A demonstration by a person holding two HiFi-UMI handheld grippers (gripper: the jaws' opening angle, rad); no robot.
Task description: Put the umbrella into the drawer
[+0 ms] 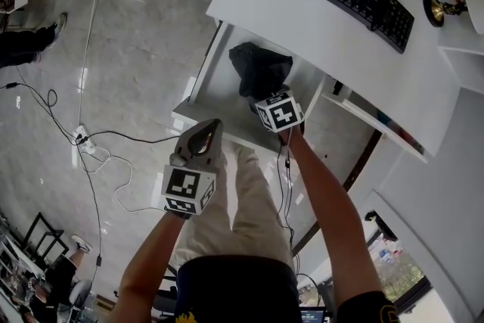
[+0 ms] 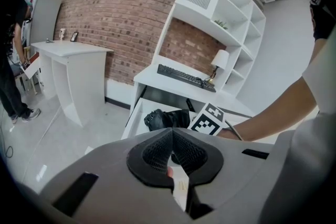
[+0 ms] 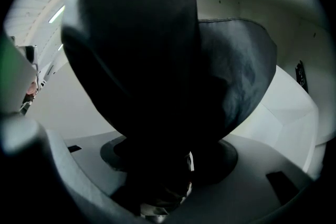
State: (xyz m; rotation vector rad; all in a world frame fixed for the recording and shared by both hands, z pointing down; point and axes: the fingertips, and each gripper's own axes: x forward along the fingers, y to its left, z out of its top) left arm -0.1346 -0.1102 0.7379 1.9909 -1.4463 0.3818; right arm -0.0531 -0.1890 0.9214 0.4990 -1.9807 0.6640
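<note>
Your right gripper [image 1: 265, 94] has its fingers clamped on the folded black umbrella [image 1: 259, 66], holding it over the open drawer [image 1: 215, 98] so it can go inside, while your left gripper [image 1: 206, 134], fingers together and empty, hovers near the drawer front, probably to push it shut

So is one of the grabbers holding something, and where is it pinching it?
The right gripper holds the folded black umbrella by its near end, at the open drawer. The left gripper is shut on nothing.

Beige trousers [image 1: 253, 200] — dark shirt [image 1: 240, 285]
</note>
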